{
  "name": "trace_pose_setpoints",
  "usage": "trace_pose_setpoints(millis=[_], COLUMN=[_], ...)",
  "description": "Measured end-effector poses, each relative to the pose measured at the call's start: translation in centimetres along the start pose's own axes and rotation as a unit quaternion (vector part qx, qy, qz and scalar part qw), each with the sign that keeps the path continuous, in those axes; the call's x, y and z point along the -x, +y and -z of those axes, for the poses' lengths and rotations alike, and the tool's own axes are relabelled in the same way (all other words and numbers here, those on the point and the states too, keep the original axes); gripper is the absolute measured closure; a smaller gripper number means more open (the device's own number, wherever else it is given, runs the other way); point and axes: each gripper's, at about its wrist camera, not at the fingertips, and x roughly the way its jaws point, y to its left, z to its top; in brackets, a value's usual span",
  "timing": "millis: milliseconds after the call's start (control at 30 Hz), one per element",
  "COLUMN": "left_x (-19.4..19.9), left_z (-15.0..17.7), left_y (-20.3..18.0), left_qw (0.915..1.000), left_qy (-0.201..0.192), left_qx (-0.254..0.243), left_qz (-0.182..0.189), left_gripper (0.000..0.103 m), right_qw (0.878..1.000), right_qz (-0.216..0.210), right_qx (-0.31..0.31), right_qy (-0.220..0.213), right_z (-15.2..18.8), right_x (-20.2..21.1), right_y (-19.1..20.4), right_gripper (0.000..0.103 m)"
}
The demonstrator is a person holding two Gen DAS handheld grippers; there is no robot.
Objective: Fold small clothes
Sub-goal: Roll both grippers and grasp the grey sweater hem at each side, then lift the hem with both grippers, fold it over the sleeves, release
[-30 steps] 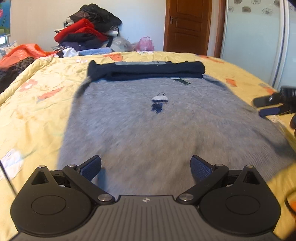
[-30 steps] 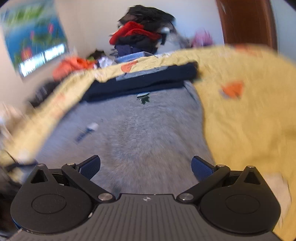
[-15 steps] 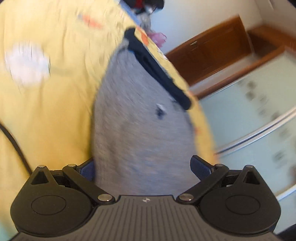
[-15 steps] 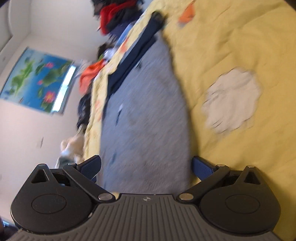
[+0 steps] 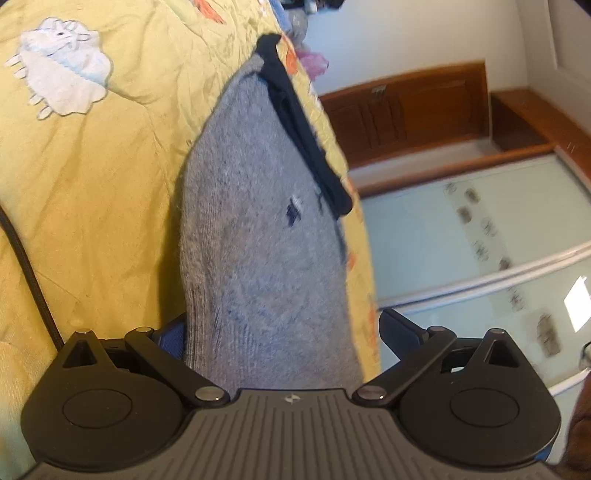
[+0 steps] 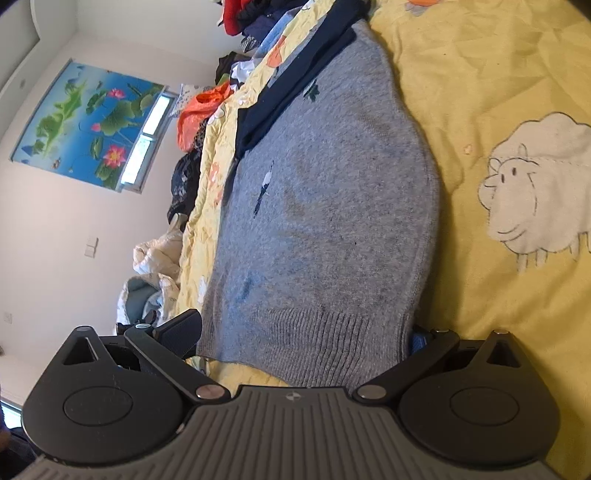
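A grey knit sweater (image 5: 258, 240) lies flat on the yellow bedspread (image 5: 92, 166), its navy sleeves (image 5: 303, 133) folded across the far end. My left gripper (image 5: 284, 332) is rolled sideways at the sweater's near left corner. It is open, and the hem lies between its fingers, hiding part of the left pad. In the right wrist view the same sweater (image 6: 332, 203) shows its ribbed hem close up. My right gripper (image 6: 299, 332) is open at the near right corner; the knit covers most of its right finger.
A black cable (image 5: 26, 266) runs over the bedspread at the left. A heap of clothes (image 6: 240, 11) and an orange garment (image 6: 199, 107) sit at the far end of the bed. A wooden door (image 5: 406, 110) and glass wardrobe panels (image 5: 480, 240) stand beyond the bed's right side.
Both grippers have rolled sideways and dropped to the sweater's near hem, one at each corner. The hem now sits between the fingers of each. Both stay open.
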Motion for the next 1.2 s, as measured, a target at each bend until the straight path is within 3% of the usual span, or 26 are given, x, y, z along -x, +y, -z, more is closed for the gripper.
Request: trace_pose_setpoints(millis=[167,233,333,367,400,433,500,600,800,967,1200], left_x=[-1.1,-1.2,-0.8,-0.7,-0.4,-0.2,0.0,1.1,1.9,-1.0,-8.0], left_z=[0.4,0.4,0.2,0.2,0.2,0.2,0.4,0.2,-3.5,-9.8,-21.5], left_y=[-1.8,-1.9,-0.6,-0.2,0.1,0.3,0.0,-1.5,-6.4,-9.8,-12.8], left_qw=[0.9943,0.9898,0.9893,0.9891,0.9898,0.9902,0.9899,0.993,0.9877,0.9763,0.9659], left_qy=[0.028,0.03,0.032,0.032,0.033,0.034,0.033,0.013,-0.048,-0.094,-0.148], left_qx=[-0.064,-0.075,-0.054,-0.049,-0.043,-0.04,-0.051,-0.076,-0.148,-0.195,-0.209], left_qz=[-0.081,-0.117,-0.132,-0.135,-0.132,-0.13,-0.129,-0.09,-0.017,-0.001,-0.035], left_gripper=[0.024,0.066,0.092,0.095,0.096,0.096,0.097,0.098,0.097,0.097,0.097], right_qw=[1.0,1.0,0.999,0.999,0.998,0.998,0.998,0.998,0.995,0.982,0.967], right_qz=[0.012,0.022,0.037,0.044,0.053,0.064,0.057,0.051,-0.036,-0.086,-0.08], right_qx=[0.008,0.006,0.001,-0.001,-0.003,-0.005,-0.013,0.0,0.014,0.035,0.023], right_qy=[0.001,-0.007,-0.014,-0.015,-0.014,-0.011,-0.015,-0.025,-0.092,-0.166,-0.239], right_z=[0.0,0.1,0.2,0.2,0.2,0.2,0.3,0.6,-2.2,-8.3,-20.8], right_x=[-0.1,-0.2,-0.1,-0.2,-0.2,-0.4,-0.3,0.0,1.6,1.5,-0.7], right_y=[-0.1,-0.3,-1.0,-1.3,-1.7,-2.1,-2.8,-2.3,-0.2,1.9,1.8], right_gripper=[0.01,0.025,0.053,0.072,0.089,0.094,0.093,0.093,0.093,0.093,0.093])
